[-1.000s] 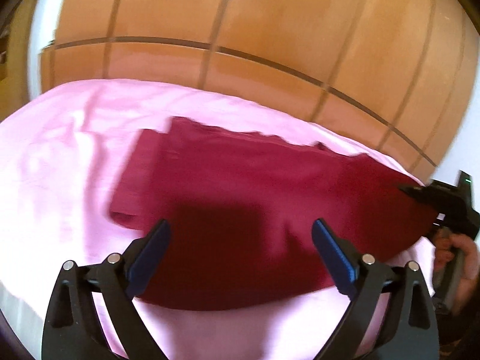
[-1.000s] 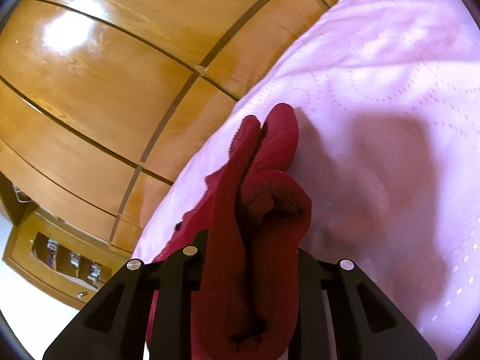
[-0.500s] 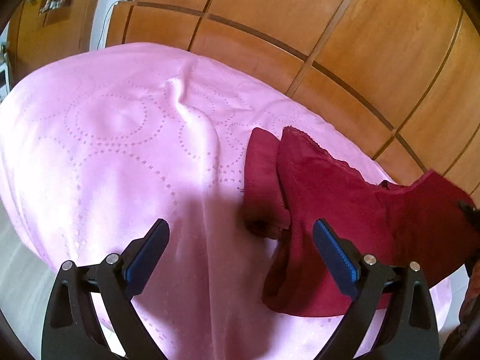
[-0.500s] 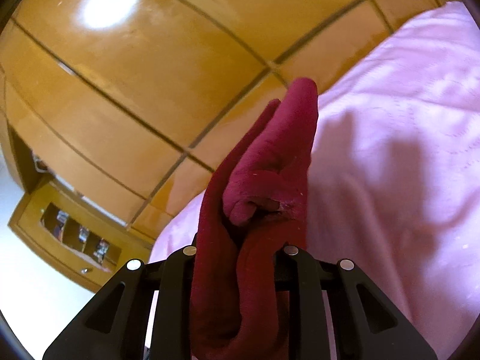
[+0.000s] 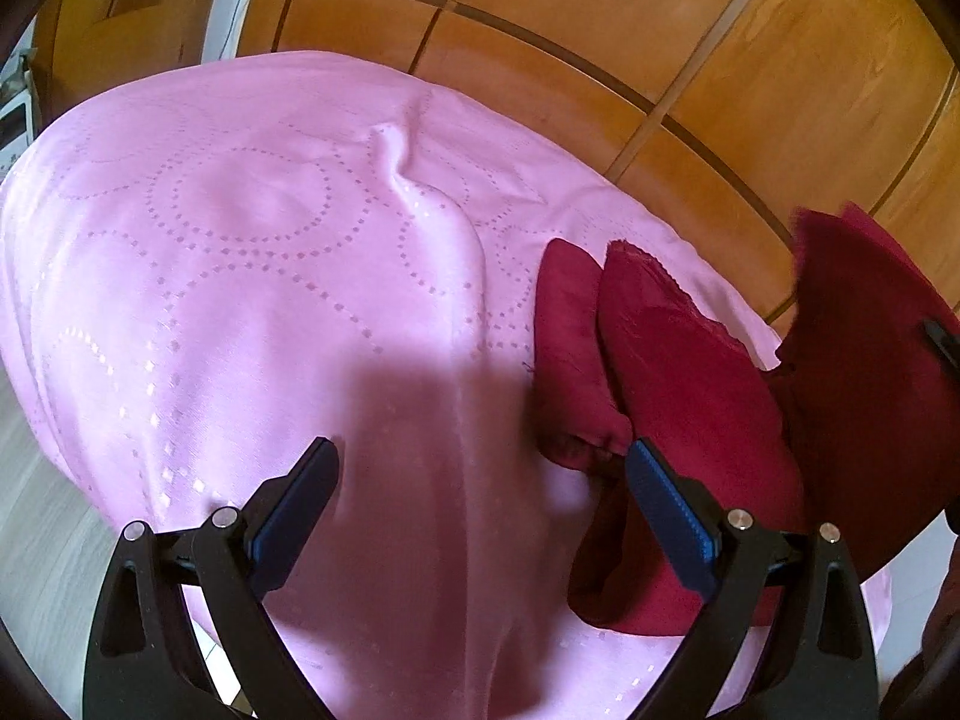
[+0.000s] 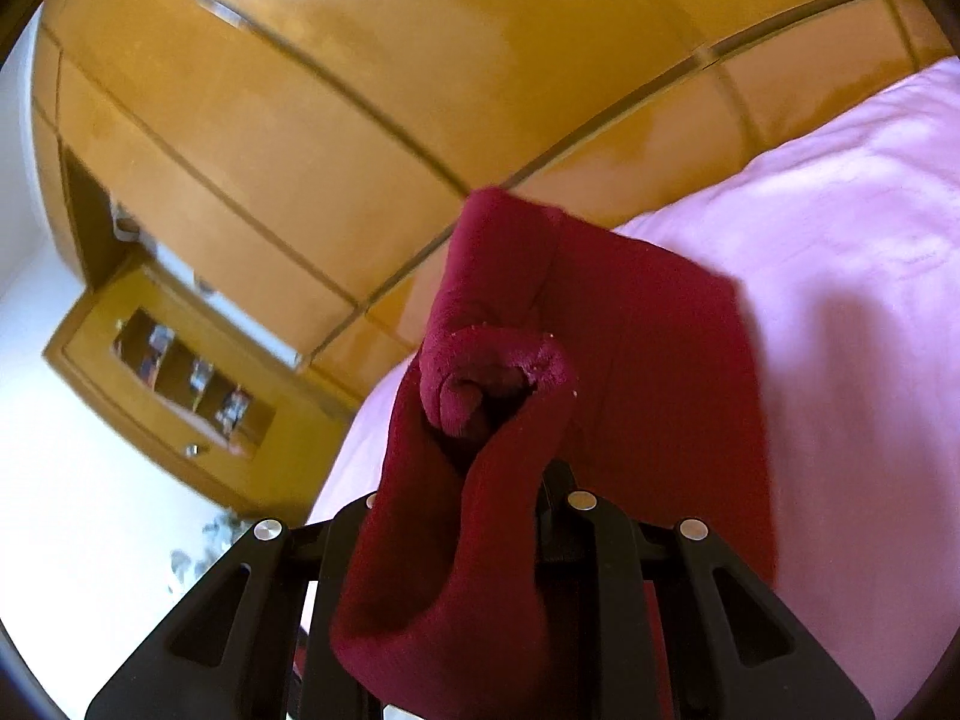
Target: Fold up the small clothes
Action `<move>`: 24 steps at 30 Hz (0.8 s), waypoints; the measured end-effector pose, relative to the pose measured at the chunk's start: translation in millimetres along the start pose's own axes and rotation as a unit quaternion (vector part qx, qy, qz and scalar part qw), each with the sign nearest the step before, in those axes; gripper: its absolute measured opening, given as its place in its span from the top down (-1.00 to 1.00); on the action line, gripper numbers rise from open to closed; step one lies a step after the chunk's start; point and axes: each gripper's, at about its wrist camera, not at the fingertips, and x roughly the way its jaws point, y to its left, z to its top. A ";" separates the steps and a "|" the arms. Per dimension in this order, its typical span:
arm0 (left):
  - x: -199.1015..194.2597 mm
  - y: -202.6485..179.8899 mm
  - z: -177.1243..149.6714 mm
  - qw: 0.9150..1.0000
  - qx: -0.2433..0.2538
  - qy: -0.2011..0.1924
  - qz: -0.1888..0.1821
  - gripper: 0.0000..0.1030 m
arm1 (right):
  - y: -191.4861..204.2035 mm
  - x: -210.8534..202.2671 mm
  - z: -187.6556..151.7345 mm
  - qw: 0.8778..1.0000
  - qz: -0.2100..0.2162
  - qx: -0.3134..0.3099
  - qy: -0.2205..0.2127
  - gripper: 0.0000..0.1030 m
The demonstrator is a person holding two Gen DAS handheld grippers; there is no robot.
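My right fingers [image 6: 480, 480] clamp the red garment [image 5: 690, 396] edge, lifted; left fingers [image 5: 480, 498] spread, empty, over the bare pink bedspread [image 5: 240, 252].

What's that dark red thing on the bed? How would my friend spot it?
Look at the big pink bedspread with dotted circles in front of the wooden wardrobe doors. Near its right edge lies a dark red soft knitted garment, partly lifted at one end by the right gripper. It is the only dark red thing on the pink cloth; the left gripper hangs open and empty beside it.
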 end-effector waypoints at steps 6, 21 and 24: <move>-1.5 7.3 2.0 1.000 -0.013 -0.003 0.010 -0.87 | 23.1 49.7 -32.4 0.998 -0.005 -0.037 0.051 0.60; -8.0 16.1 1.7 0.999 -0.036 -0.024 0.030 -0.87 | 46.5 98.6 -97.0 0.977 -0.001 -0.171 0.129 -0.44; -14.4 22.0 4.3 0.998 -0.050 -0.038 0.024 -0.87 | 58.2 88.5 -104.6 0.967 0.017 -0.222 0.127 -0.64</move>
